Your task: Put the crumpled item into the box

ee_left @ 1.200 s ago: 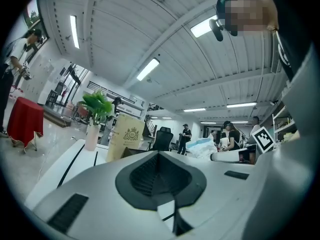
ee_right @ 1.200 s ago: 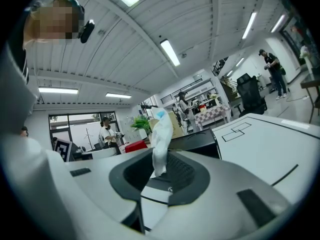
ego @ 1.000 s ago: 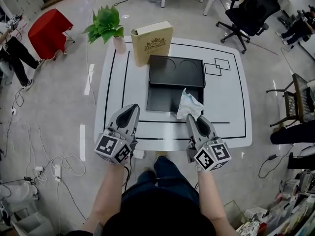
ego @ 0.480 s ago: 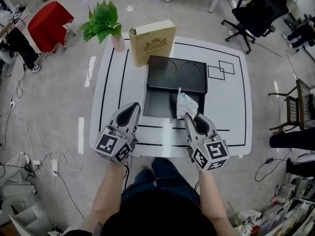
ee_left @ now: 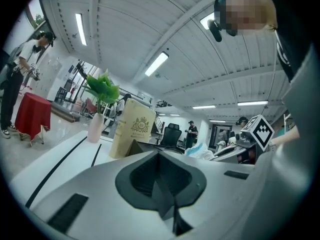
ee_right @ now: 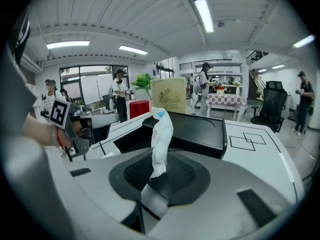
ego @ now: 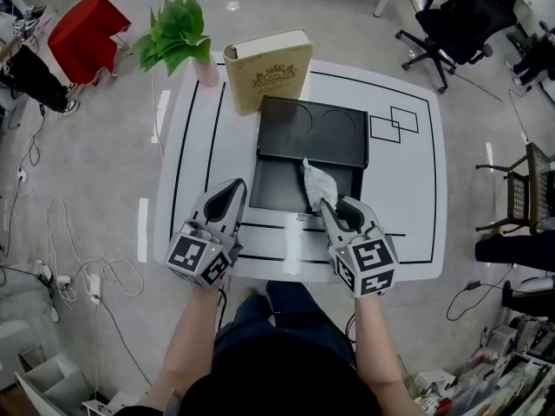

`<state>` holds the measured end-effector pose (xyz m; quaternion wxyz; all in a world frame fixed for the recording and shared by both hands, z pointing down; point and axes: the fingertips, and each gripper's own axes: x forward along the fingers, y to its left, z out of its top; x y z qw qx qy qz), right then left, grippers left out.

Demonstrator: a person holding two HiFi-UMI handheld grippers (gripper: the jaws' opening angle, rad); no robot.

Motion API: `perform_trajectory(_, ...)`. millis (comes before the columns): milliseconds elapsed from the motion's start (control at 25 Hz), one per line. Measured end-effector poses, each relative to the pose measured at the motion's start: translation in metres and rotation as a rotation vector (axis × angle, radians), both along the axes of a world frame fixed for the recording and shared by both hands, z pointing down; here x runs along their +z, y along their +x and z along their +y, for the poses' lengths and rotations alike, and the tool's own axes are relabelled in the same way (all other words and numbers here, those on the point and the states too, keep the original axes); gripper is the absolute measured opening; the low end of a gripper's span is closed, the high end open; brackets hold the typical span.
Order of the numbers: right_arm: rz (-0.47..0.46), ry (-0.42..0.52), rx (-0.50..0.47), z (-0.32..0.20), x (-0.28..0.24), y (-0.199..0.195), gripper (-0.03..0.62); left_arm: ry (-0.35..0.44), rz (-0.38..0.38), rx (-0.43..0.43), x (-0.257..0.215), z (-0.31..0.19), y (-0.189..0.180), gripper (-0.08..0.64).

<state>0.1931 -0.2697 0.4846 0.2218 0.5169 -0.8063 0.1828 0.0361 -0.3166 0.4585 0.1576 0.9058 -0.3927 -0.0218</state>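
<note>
- Pinching the tissue (ego: 316, 180) by its lower end, the right gripper (ego: 335, 208) has its jaws drawn in narrowly on it, and the tissue stands up out of them.
- In the head view the tissue is over the right part of the box (ego: 279, 189), a black open tray on the table (ego: 408, 206); whether it touches the box I cannot tell.
- The lid (ego: 314, 131) lies just behind the tray, meeting it.
- The left gripper (ego: 232, 191) has its jaws together with nothing between them, over the table left of the box.
- A book (ego: 269, 74) stands behind the lid, with a plant (ego: 173, 37) to its left.
</note>
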Motion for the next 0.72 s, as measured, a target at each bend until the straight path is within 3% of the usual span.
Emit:
perform_trajectory(240,0.189,-0.138,-0.217,-0.011,0.018,-0.005,0.074,-0.013,0.002,-0.026,0.004,-0.003,-0.005,0.002)
perform_trajectory(520,0.157,-0.266,-0.356,-0.019,0.029,-0.019,0.074,-0.015,-0.003,-0.052,0.006,-0.009,-0.008,0.002)
perform_trajectory(720,0.196,-0.328,-0.467,-0.016,0.039,-0.028,0.074,-0.011,-0.031,-0.060,0.008,-0.013,-0.007,0.002)
